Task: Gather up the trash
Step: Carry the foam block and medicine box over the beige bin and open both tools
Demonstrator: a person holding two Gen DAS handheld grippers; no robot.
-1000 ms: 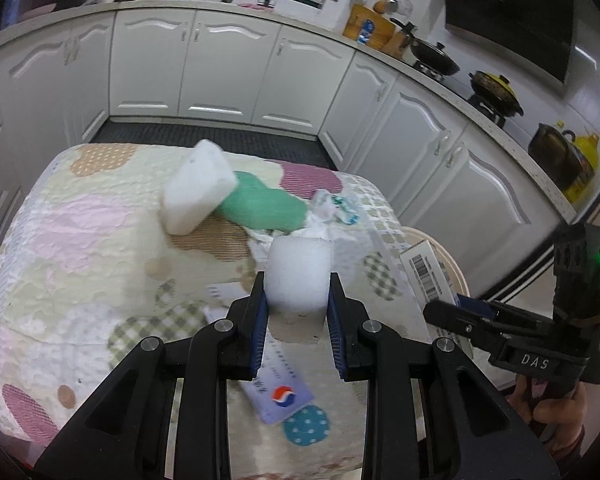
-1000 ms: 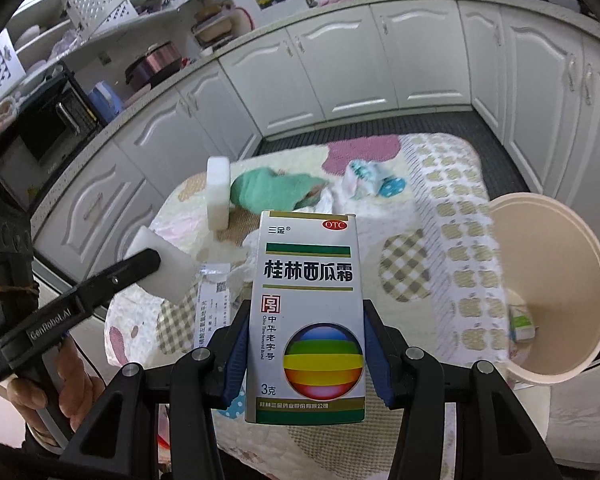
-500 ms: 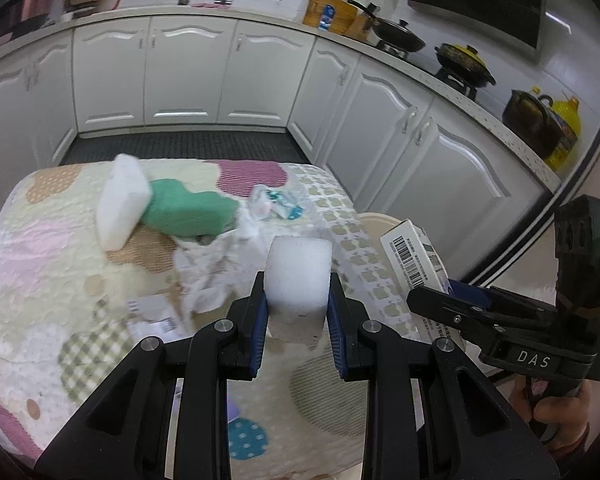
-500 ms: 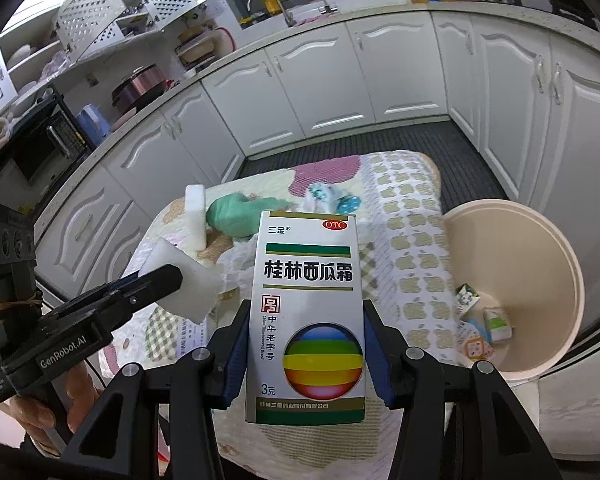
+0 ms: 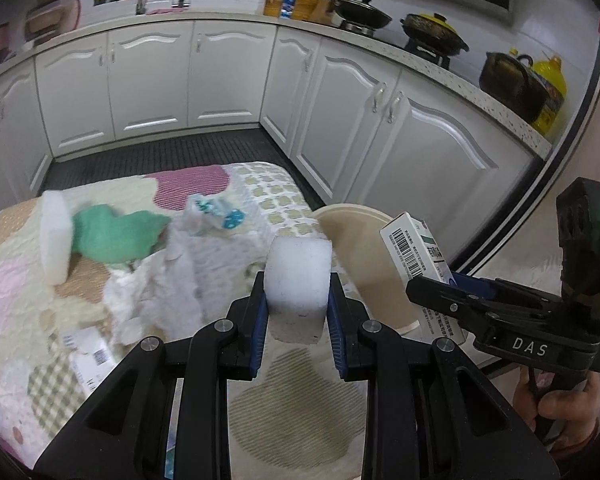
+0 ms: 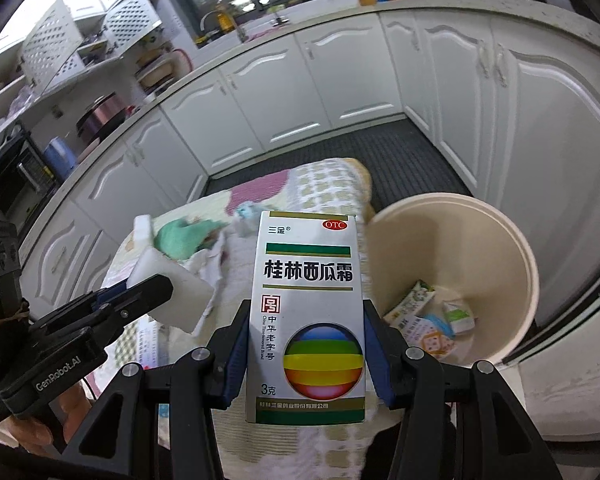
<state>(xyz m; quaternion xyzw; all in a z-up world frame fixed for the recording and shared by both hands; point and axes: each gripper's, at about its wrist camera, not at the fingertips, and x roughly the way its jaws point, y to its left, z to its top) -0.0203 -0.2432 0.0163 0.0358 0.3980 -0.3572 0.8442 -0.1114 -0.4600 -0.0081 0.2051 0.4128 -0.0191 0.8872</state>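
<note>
My left gripper [image 5: 298, 300] is shut on a white foam block [image 5: 298, 276], held above the quilted table near its right edge. It also shows in the right wrist view [image 6: 140, 296] with the foam block [image 6: 176, 284]. My right gripper [image 6: 306, 340] is shut on a white medicine box [image 6: 308, 300], held upright beside the beige trash bin [image 6: 516, 248]. The box also shows in the left wrist view [image 5: 414, 248], with the bin [image 5: 356, 232] behind it. Several wrappers [image 6: 432, 316] lie in the bin.
On the quilted table [image 5: 20, 300] lie a second foam slab [image 5: 54, 240], a green cloth [image 5: 118, 236], crumpled white paper [image 5: 168, 288], a blue-white wrapper [image 5: 216, 216] and a printed slip [image 5: 88, 360]. White kitchen cabinets [image 5: 220, 80] surround the table.
Both grippers have moved right toward the bin, each keeping its hold. The bin's inside with its wrappers has come into the right wrist view.
</note>
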